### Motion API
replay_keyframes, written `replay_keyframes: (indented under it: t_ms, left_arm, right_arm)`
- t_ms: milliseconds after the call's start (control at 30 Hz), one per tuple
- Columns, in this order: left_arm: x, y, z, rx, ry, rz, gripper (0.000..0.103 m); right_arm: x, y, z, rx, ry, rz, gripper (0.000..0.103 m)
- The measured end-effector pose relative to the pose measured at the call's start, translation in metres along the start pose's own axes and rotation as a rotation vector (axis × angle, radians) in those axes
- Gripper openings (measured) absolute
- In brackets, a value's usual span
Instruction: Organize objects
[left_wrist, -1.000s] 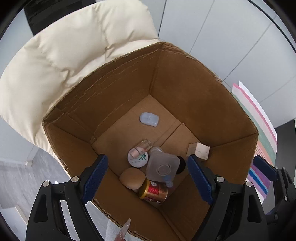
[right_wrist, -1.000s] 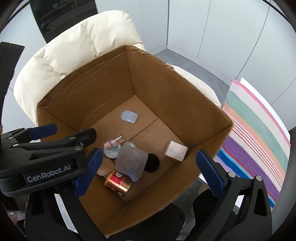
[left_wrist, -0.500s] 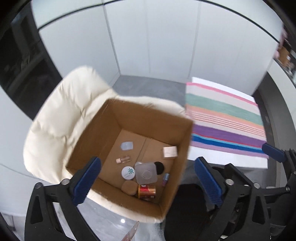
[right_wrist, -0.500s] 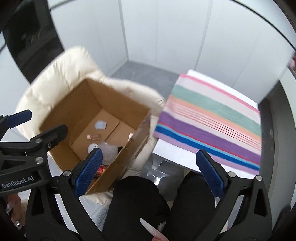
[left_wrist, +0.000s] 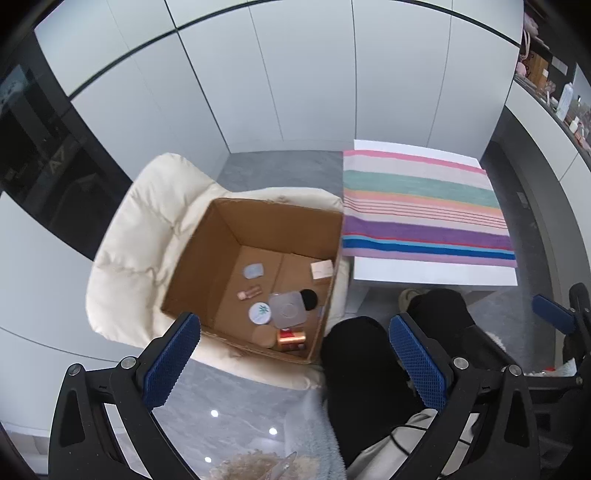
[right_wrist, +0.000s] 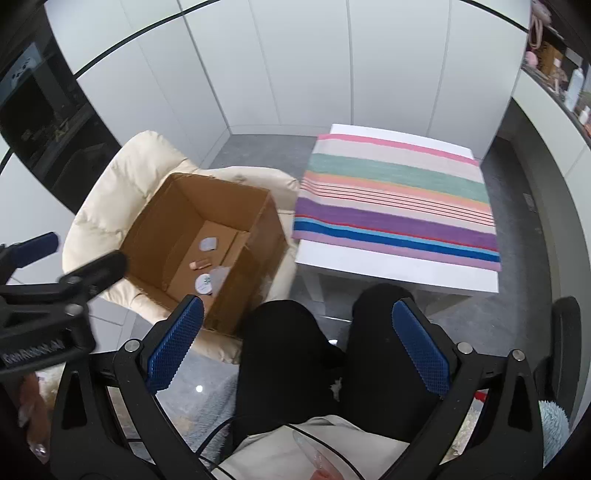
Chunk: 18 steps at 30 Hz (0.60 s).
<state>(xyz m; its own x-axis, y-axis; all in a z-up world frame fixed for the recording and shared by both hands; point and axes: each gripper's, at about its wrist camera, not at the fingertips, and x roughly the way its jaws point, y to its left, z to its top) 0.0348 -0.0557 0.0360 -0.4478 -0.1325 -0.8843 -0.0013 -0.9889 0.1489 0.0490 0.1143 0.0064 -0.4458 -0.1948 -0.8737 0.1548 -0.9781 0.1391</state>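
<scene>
Your cardboard box (left_wrist: 207, 266) sits open on the seat of a cream padded chair (left_wrist: 136, 236), and the small things lie on its floor. A pale blue oval piece (left_wrist: 253, 271) is nearest the far wall, with a small pinkish tube (left_wrist: 248, 294) just in front of it. A round white lid with a green mark (left_wrist: 260, 313) lies beside a grey square container (left_wrist: 287, 311). A black round piece (left_wrist: 309, 298) touches that container's far corner. A tan round thing (left_wrist: 263, 336) and a red and gold can (left_wrist: 291, 339) sit against the near wall, and a small white box (left_wrist: 322, 268) rests by the right wall.

Just to the right of the chair stands a white worktop (left_wrist: 436, 273) covered by a striped cloth (left_wrist: 424, 206), with nothing else on it that you can see. Your legs in black trousers (right_wrist: 280, 354) are below the box and the worktop.

The fingers (left_wrist: 172, 365) of your left gripper (left_wrist: 293, 365) stand wide apart with nothing between them, high above the box's near edge. Your right gripper (right_wrist: 299, 347) also has its fingers (right_wrist: 421, 350) spread wide and empty, over your knees.
</scene>
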Motion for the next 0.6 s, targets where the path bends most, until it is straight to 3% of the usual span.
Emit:
replay_keyframes:
  t_ms: [200, 600]
  left_arm:
    - [-0.009, 0.001, -0.006, 0.004, -0.013, 0.033, 0.103]
    - [-0.009, -0.004, -0.010, 0.015, -0.008, 0.012, 0.103]
  right_arm:
    - [-0.011, -0.011, -0.005, 0.048, -0.027, -0.018, 0.103]
    - [-0.022, -0.015, -0.007, 0.063, -0.055, -0.015, 0.103]
